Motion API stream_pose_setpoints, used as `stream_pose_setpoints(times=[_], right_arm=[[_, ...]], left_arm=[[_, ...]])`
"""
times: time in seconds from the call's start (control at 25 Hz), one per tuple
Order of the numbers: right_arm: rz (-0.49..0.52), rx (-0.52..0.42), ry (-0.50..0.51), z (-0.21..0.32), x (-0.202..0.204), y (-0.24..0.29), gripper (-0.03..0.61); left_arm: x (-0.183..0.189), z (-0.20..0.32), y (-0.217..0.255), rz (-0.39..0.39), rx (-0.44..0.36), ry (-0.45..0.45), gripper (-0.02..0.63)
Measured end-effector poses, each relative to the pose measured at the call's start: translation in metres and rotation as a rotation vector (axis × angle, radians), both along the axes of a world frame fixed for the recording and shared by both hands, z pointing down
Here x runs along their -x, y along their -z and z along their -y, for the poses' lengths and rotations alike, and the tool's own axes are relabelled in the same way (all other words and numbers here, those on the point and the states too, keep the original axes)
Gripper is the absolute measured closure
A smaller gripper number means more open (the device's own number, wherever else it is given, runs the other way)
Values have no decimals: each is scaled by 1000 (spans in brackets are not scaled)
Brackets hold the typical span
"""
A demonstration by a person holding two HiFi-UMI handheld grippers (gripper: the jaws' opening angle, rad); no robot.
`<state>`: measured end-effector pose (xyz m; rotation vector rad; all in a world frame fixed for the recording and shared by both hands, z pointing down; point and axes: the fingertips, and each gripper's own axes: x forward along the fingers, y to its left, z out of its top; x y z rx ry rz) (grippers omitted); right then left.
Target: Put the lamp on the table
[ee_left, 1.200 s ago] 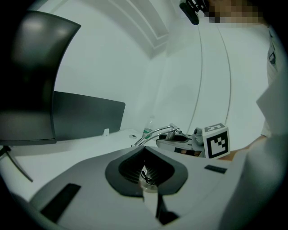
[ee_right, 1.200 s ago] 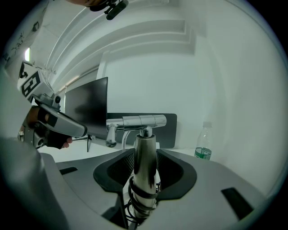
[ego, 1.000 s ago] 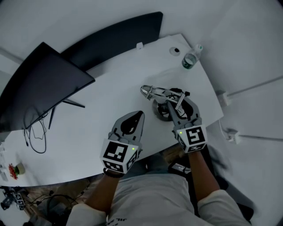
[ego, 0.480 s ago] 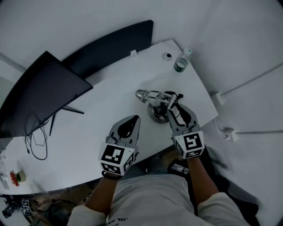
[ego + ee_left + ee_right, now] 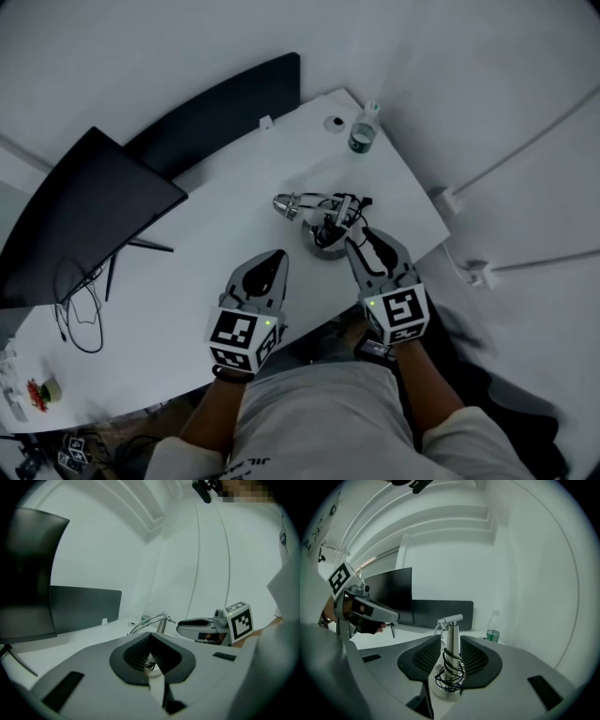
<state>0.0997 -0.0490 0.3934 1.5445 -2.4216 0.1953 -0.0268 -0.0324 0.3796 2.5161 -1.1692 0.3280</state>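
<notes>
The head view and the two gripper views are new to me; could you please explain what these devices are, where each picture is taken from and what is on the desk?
No robot here: a person holds a two-jaw gripper in each hand; the patterned cubes belong to them. The head view comes from a camera on the person's head, looking steeply down. Each gripper view comes from a camera riding on that gripper, looking along its jaws. On the white table stand a dark monitor, a water bottle and a metal desk lamp with cord wound round its stem. The right gripper has its jaws either side of that stem, slim gaps showing, so it seems not to squeeze. The left gripper is shut and empty.
</notes>
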Motion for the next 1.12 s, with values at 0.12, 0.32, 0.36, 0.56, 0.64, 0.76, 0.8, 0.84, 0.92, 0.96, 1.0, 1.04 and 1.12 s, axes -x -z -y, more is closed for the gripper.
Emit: stream_pose_setpoints(times=[0.12, 0.32, 0.36, 0.56, 0.64, 0.76, 0.8, 0.84, 0.92, 0.96, 1.0, 1.04, 1.12], right_arm=[[-7, 0, 9, -9, -3, 7, 434], [21, 15, 63, -26, 3, 21, 436], [27, 20, 68, -29, 4, 24, 436], [32, 1, 91, -40, 3, 43, 445], [34, -7, 99, -43, 4, 51, 447], [41, -27, 109, -47, 6, 63, 468], [44, -34, 111, -48, 6, 67, 479], [47, -39, 112, -50, 7, 70, 488], [43, -45, 112, -53, 6, 73, 503], [35, -45, 110, -54, 6, 73, 508], [26, -43, 107, -55, 6, 72, 513], [19, -41, 104, -55, 7, 71, 517], [17, -35, 98, -57, 5, 70, 522]], left_arm=[[-2, -7, 4, 6, -4, -11, 611], [-4, -18, 7, 10, -4, -31, 611], [-5, -20, 7, 13, -3, -36, 611], [-11, -28, 12, 2, -6, -54, 611], [-13, -29, 15, -8, -5, -58, 611], [-16, -32, 20, -16, -6, -67, 611], [-17, -34, 23, -18, -10, -70, 611], [-18, -35, 25, -20, -14, -73, 611], [-19, -36, 30, -24, -23, -74, 611], [-19, -35, 32, -25, -28, -72, 611], [-18, -35, 34, -25, -31, -69, 611], [-17, -34, 35, -25, -32, -66, 611], [-16, -33, 36, -27, -34, -59, 611]])
